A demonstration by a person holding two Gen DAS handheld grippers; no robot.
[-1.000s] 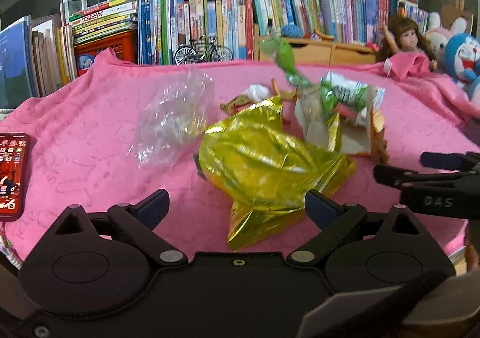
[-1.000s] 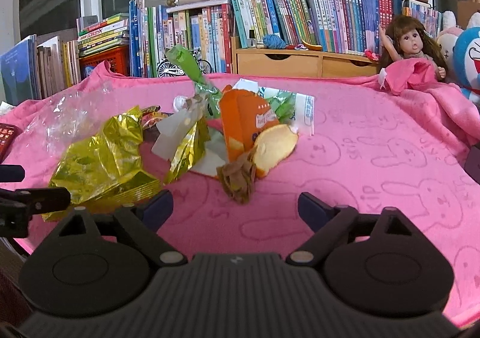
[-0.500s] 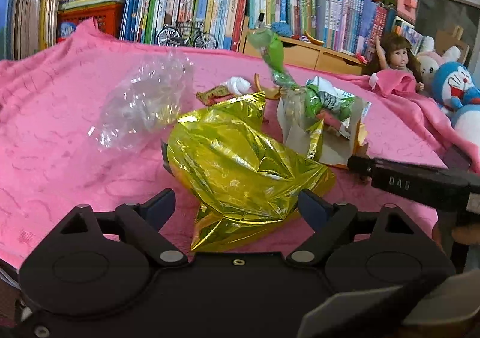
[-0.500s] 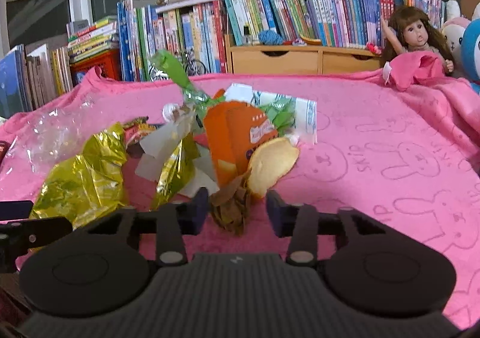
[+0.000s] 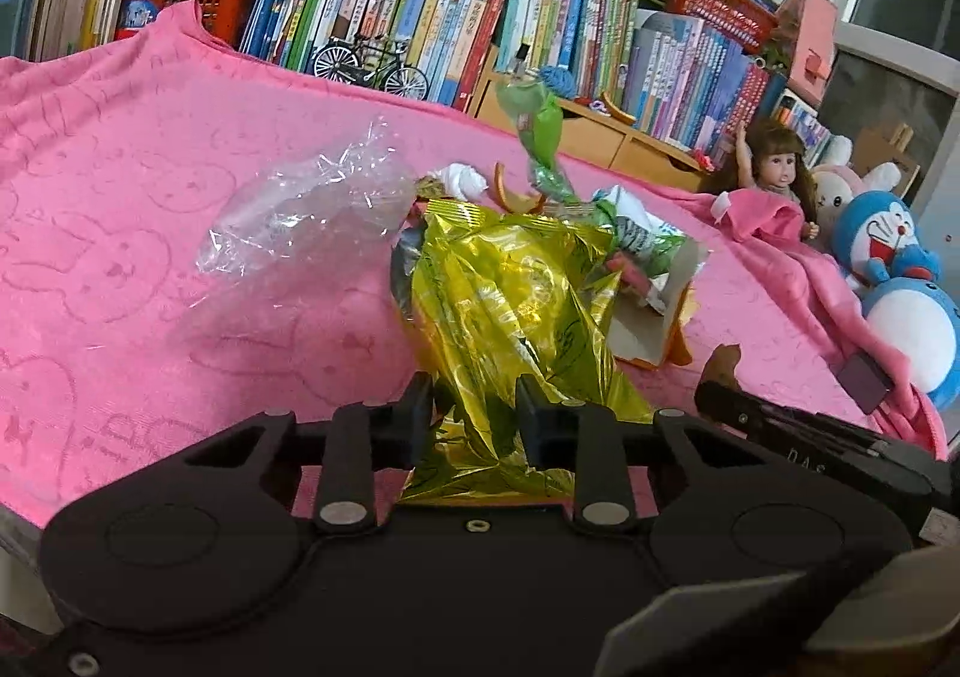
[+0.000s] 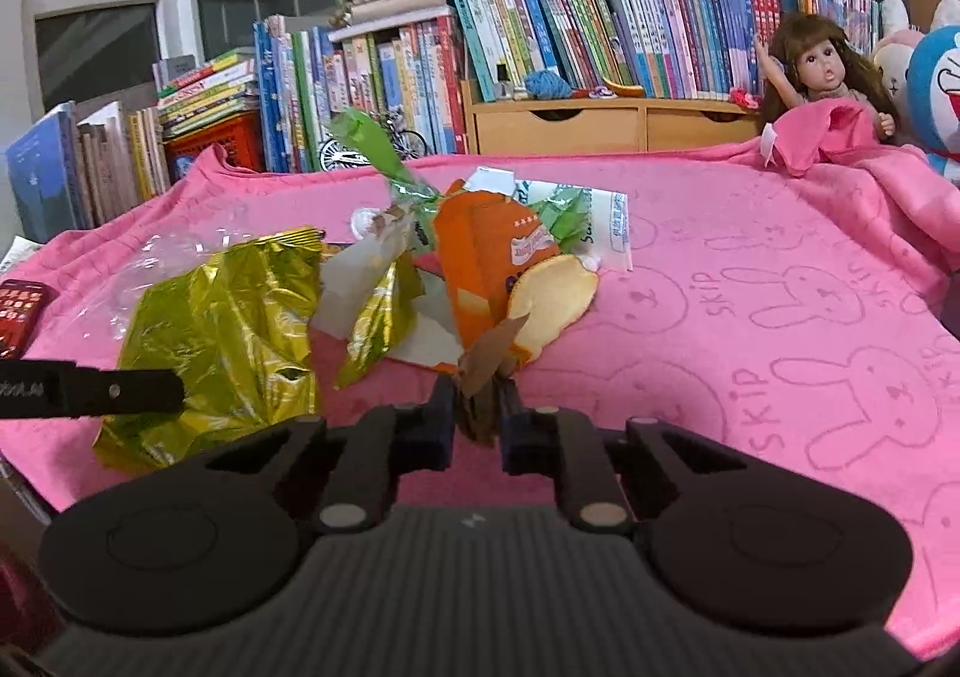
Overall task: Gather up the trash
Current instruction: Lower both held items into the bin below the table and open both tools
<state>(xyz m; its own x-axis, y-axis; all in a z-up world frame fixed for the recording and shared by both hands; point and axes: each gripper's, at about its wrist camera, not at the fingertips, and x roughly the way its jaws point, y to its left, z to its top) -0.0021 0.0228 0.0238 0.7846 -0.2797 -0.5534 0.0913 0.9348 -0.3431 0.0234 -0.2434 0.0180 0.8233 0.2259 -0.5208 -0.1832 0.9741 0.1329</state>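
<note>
We've got both claws loaded. Our left gripper (image 5: 474, 407) has just been closing and its jaws now pinch the near tail of the crinkled gold foil snack bag (image 5: 516, 293); the bag's long axis runs straight out from the claw, up and away towards the pile, so most of its bulk sits ahead of the pads, not betw. them. Our right gripper (image 6: 477, 413) has likewise just been closing, narrow now, w/ a crumpled brown paper scrap (image 6: 486, 371) nipped betw. the jaws & sticking up just past the tips.

Beyond that scrap, touching or nearly so: an orange snack carton (image 6: 480, 257) & a pale curved peel (image 6: 555, 296). The clear cellophane wrapper (image 5: 306, 209) lies ahead-left of the left claw, apart from it. All on the pink bunny-print cloth (image 6: 780, 317).

Next move, we reckon: lift both.
</note>
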